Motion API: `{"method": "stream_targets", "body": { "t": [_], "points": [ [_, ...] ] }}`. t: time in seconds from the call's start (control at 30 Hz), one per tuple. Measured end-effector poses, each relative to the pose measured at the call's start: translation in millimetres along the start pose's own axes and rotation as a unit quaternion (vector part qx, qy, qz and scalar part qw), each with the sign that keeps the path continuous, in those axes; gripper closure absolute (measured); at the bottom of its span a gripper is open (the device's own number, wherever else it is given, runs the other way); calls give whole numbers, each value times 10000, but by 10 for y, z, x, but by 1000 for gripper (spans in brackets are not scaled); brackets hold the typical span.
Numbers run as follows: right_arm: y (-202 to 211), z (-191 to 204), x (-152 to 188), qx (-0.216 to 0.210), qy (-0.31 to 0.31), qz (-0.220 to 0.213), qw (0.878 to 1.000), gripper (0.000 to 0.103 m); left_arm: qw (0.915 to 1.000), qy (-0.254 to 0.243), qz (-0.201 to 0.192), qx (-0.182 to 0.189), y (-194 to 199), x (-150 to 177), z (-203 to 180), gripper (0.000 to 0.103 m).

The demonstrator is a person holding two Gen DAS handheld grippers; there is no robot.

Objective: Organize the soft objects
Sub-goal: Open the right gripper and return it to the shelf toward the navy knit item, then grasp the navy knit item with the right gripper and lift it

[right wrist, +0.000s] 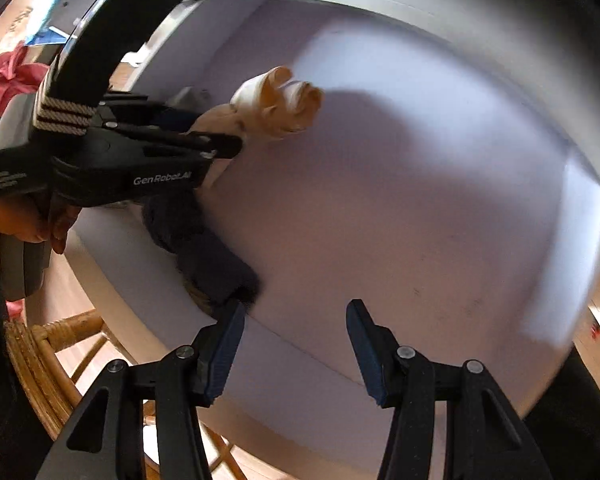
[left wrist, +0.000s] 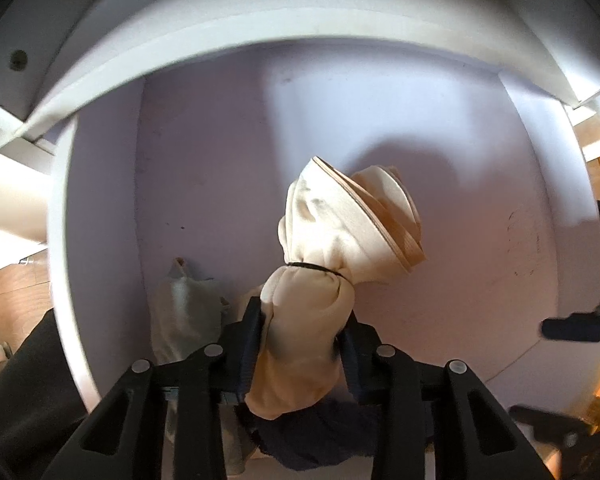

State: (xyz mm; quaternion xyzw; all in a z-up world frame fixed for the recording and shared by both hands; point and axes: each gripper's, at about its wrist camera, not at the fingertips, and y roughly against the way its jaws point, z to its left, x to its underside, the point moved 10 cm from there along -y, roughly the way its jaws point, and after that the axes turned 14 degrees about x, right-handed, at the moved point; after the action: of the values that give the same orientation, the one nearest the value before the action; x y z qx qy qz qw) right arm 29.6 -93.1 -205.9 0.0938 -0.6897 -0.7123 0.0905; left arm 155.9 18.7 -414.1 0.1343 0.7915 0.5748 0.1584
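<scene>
- While the white drawer [left wrist: 100, 208] stands open, a placing step looks under way; next, I'd judge, comes lowering and release beside the grey cloth [left wrist: 180, 304] and dark navy cloth [right wrist: 204, 248].
- The left gripper [left wrist: 300, 336], reaching forward into the drawer, is clamped on a cream bundle [left wrist: 331, 232] tied with a black band.
- The right gripper [right wrist: 296, 344] hovers at the drawer's front edge, jaws apart, empty.

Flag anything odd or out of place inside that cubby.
Nothing looks damaged or spilled. The cream cloth bundle, tied with a black band, is clamped in the left gripper; a dark navy cloth hangs over the shelf's front edge.
</scene>
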Motion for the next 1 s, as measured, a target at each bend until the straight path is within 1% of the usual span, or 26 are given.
{"method": "stream_targets", "body": {
  "t": [0.13,0.23,0.3,0.43,0.57,0.6,0.63,0.67,0.73,0.8,0.83,0.9,1.0],
  "points": [
    [-49,205,-51,-146,374,-142,9991,49,9999,12,-118,-87,142,-37,42,67],
    [-91,390,-82,-509,516,-177,9972,49,9996,109,-187,-154,225,-68,107,67],
    [-141,464,-108,-575,554,-198,9966,49,9993,224,-248,-174,268,-87,146,67],
    [-328,566,-137,-617,634,-72,9961,49,9982,459,-374,-104,305,-42,103,67],
    [-552,707,-60,-770,760,218,9939,49,9974,556,-452,-83,343,-24,97,67],
    [-602,737,-51,-906,691,272,9931,53,9973,566,-457,-85,315,68,125,67],
    [-636,736,-49,-988,562,318,9930,60,9973,566,-451,-90,329,84,172,67],
    [-660,726,-40,-956,498,338,9936,65,9974,560,-443,-97,331,101,174,67],
    [-671,705,-21,-1026,445,362,9931,73,9974,552,-440,-118,328,111,169,67],
    [-660,629,2,-821,458,294,9951,74,9974,563,-443,-87,366,54,241,67],
    [-666,575,-51,-734,403,283,9961,75,9974,558,-444,-89,280,29,220,67],
    [-651,417,-16,-492,241,284,9981,75,9977,526,-423,-107,266,35,212,67],
    [-665,103,83,-144,-207,430,9988,75,9979,494,-414,-99,250,29,176,67]
  ]
}}
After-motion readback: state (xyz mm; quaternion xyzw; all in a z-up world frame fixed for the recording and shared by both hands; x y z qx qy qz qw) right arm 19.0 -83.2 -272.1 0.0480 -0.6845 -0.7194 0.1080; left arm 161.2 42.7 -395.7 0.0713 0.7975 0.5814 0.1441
